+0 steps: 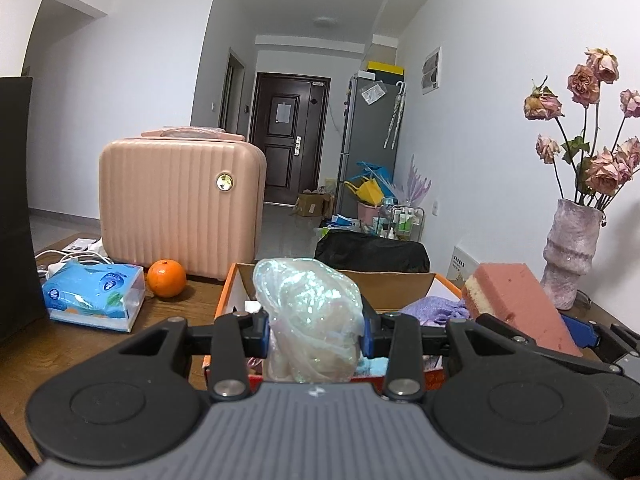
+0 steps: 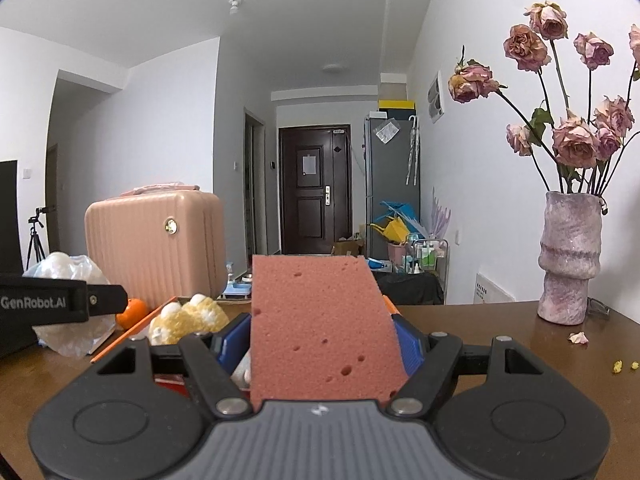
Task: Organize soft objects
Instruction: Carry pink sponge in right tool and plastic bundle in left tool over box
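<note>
Pinched between the left gripper point(image 1: 316, 330) pads at lower centre is a crumpled plastic bag point(image 1: 310, 312); a pink sponge point(image 2: 320, 328) is clamped by the right gripper point(image 2: 320, 346).

Ahead of the left gripper point(image 1: 316, 334), passage is blocked low by the box point(image 1: 404, 285); to its left, the tissues point(image 1: 94, 295), orange point(image 1: 166, 278) and suitcase point(image 1: 180, 204) obstruct. Bare tabletop point(image 2: 492, 320) is left right of the right gripper point(image 2: 320, 344), bounded by the vase point(image 2: 570, 258).
</note>
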Demonstrator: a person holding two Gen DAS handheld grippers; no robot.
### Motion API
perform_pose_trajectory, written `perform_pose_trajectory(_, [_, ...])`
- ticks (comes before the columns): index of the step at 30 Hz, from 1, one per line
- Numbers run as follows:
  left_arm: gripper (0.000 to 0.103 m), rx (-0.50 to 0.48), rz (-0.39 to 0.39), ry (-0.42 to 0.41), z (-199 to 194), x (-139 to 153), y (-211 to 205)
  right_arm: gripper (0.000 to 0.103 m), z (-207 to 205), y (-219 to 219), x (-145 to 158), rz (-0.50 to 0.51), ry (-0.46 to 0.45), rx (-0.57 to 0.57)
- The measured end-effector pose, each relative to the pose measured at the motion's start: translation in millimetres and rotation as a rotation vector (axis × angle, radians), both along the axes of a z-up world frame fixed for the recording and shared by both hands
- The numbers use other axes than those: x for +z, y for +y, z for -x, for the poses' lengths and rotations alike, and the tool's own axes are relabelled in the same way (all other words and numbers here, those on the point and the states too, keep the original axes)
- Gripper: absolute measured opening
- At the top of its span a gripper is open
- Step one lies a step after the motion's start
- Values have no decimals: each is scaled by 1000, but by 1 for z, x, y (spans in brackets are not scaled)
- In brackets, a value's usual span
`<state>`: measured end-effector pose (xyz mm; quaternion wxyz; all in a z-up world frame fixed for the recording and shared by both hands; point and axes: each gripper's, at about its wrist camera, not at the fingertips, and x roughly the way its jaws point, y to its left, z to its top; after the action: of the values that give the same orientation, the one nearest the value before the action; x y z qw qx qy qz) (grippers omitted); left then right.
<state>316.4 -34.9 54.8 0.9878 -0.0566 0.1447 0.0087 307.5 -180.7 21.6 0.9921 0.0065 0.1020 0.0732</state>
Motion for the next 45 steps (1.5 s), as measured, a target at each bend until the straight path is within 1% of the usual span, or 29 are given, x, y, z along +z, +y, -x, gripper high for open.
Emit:
perform_pose_trajectory(6, [39, -7, 10, 5, -13, 1, 0, 73, -12, -3, 1, -5, -11, -9])
perform_pose_trajectory(16, [39, -13, -1, -4, -30, 1, -3, 73, -29, -4, 2, -5, -14, -16])
perform_pose_trajectory(32, [39, -27, -11, -11, -70, -1, -10, 73, -67, -4, -6, 4, -10, -32])
perform_pose_trajectory(45, [39, -20, -24, -9, -103, -5, -6, 73, -96, 2, -11, 25, -4, -28])
